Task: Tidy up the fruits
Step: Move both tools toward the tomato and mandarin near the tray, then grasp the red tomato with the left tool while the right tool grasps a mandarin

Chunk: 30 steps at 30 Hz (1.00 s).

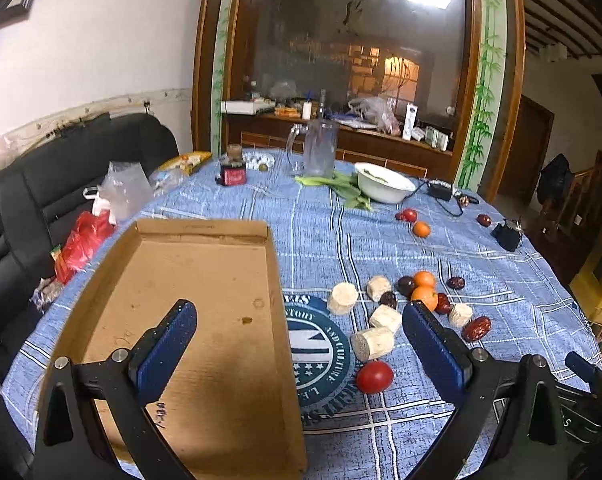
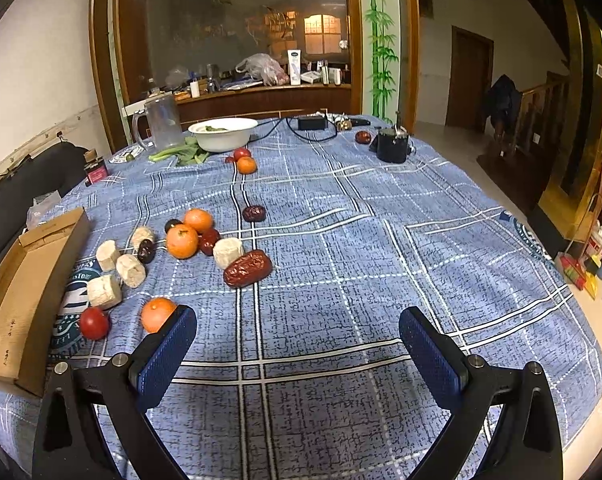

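**Both grippers hover open, fruit scattered beside the empty box**

Left gripper (image 1: 299,332) hangs over the worktop (image 1: 421,248), jaws spread wide, nothing between them. Its left finger sits above the cardboard box (image 1: 205,280), which lies empty at 9 o'clock of the fruit pile. At 3 o'clock of the box: a red tomato (image 1: 374,376), pale cut cylinders, possibly sugarcane pieces (image 1: 373,343), two oranges (image 1: 424,289) touching each other, and dark red dates (image 1: 476,328) mixed in among them.

Right gripper (image 2: 297,334) has jaws wide too, holding nothing, blue checked cloth (image 2: 381,240) beneath. An orange (image 2: 157,314) sits just beside its left fingertip, at 10 o'clock. A large wrinkled date (image 2: 248,268) lies at 12 o'clock, well apart. Far off at 11 o'clock, a white bowl (image 2: 223,134) with leafy greens (image 2: 181,154) alongside and a clear pitcher (image 2: 161,122).
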Each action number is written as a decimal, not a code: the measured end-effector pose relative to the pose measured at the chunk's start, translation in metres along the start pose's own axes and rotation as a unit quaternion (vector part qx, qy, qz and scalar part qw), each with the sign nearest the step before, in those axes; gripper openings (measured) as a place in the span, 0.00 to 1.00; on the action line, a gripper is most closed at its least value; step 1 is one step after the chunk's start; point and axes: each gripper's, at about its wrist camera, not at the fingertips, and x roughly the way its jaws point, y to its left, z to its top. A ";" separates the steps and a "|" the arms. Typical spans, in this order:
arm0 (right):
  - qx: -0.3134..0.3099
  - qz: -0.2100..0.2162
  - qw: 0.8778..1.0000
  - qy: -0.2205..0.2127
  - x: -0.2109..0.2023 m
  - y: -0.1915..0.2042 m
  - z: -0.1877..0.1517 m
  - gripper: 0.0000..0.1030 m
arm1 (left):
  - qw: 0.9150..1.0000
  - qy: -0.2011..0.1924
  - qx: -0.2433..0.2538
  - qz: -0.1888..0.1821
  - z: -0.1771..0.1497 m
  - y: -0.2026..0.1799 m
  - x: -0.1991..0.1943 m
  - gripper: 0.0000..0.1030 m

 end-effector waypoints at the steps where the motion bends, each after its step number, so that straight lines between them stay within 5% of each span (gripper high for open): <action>1: 0.000 0.002 1.000 0.003 0.002 0.000 0.000 0.99 | 1.000 0.008 0.001 -0.006 -0.001 -0.002 0.004 1.00; 6: -0.001 0.016 1.000 0.014 0.010 -0.002 -0.001 0.99 | 0.997 0.046 0.044 -0.045 -0.012 -0.031 0.022 1.00; 12: 0.006 0.033 0.999 0.020 0.013 -0.005 -0.001 0.99 | 0.983 0.095 0.083 -0.132 -0.027 -0.059 0.038 0.98; 16: 0.006 0.036 0.999 0.020 0.013 -0.004 -0.002 0.99 | 0.974 0.124 0.070 -0.175 -0.033 -0.059 0.050 0.77; 21: 0.000 0.035 0.999 0.019 0.013 -0.001 -0.002 0.99 | 0.973 0.151 0.061 -0.166 -0.038 -0.052 0.068 0.77; 30: 0.008 0.037 0.999 0.021 0.013 -0.004 -0.002 0.99 | 0.982 0.163 0.051 -0.076 -0.036 -0.026 0.076 0.77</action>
